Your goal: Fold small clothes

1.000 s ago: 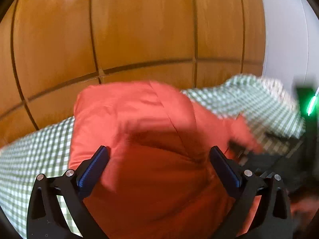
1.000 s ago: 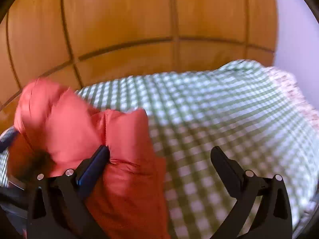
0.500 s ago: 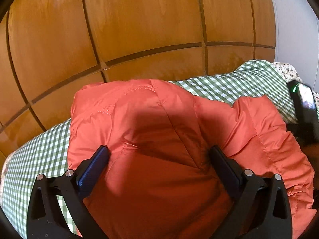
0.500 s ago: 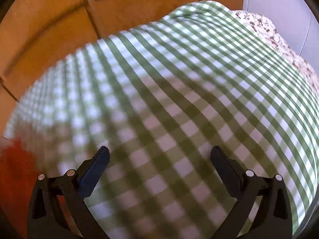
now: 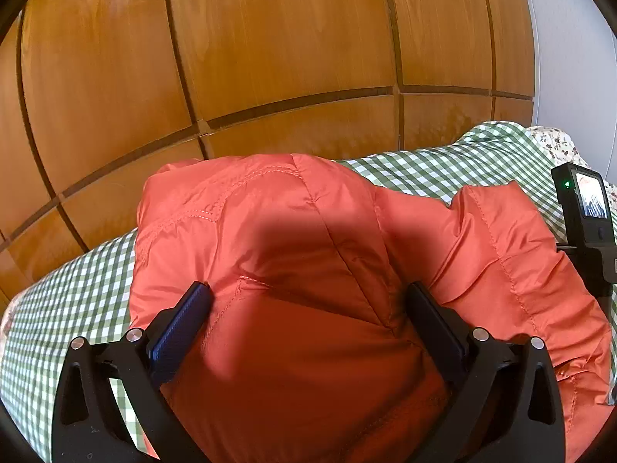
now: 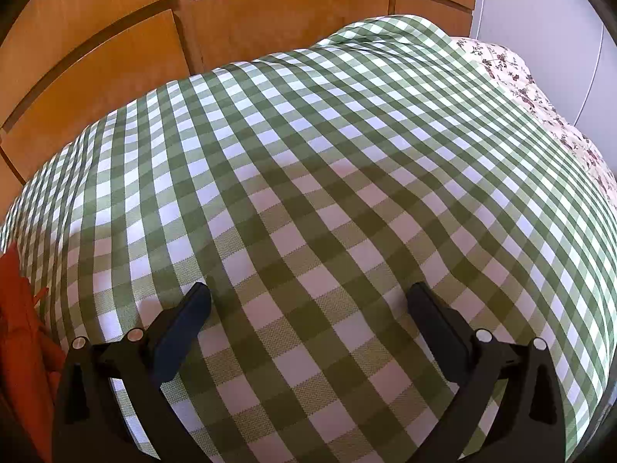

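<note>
An orange quilted padded garment lies bunched on the green-and-white checked cloth. My left gripper hovers open just above it, its fingers spread to either side of a puffy fold. The garment's right part spreads toward the right gripper's body, seen at the right edge. In the right wrist view my right gripper stands open over bare checked cloth, with nothing between its fingers. Only an edge of the orange garment shows at the far left there.
Wooden panelled wall rises behind the bed. A floral sheet shows at the cloth's far right edge, beside a white wall.
The right gripper has let the garment go and swung right, over bare cloth. The garment has settled under the left gripper, which has stayed open.
</note>
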Tool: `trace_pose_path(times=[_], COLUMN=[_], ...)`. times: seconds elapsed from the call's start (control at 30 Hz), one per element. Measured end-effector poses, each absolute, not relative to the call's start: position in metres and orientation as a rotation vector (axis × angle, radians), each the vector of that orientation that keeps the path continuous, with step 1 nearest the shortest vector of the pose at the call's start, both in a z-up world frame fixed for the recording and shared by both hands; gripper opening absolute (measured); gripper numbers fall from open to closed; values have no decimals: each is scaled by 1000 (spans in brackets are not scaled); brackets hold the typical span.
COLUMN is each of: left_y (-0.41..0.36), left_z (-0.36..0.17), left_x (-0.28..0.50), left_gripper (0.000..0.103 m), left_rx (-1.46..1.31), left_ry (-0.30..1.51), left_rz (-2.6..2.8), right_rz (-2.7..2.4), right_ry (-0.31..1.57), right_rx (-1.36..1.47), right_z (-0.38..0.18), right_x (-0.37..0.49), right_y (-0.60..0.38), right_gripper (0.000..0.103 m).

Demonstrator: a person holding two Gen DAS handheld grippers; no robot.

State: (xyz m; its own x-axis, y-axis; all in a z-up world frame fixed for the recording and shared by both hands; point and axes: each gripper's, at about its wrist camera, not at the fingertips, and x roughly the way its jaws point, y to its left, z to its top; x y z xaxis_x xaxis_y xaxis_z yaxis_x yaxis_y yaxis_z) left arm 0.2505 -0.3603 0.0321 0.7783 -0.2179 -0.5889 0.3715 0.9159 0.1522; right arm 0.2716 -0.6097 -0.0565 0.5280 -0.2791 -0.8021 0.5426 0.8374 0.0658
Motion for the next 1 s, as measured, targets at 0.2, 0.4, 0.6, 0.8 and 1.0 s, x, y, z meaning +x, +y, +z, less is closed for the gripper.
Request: trace_pose_path(times=[0.2, 0.4, 0.6, 0.8, 1.0], left_y=[-360, -357, -358, -353, -356], left_z=[31, 31, 31, 31, 30], left_x=[250, 248, 248, 248, 247], left_gripper=[100, 100, 100, 100, 100], left_rx=[265, 255, 254, 240, 245], left_ry=[600, 600, 600, 603, 598], left_rz=[-325, -331, -332, -346, -336], right_rz=[-500, -501, -500, -500, -500], right_ry=[888, 888, 888, 888, 888], right_rx=[328, 328, 328, 328, 328], right_z=[-57, -56, -56, -56, -57], right_x=[271, 271, 271, 271, 271], right_y=[-610, -610, -610, -610, -610], right_gripper=[101, 101, 101, 101, 101])
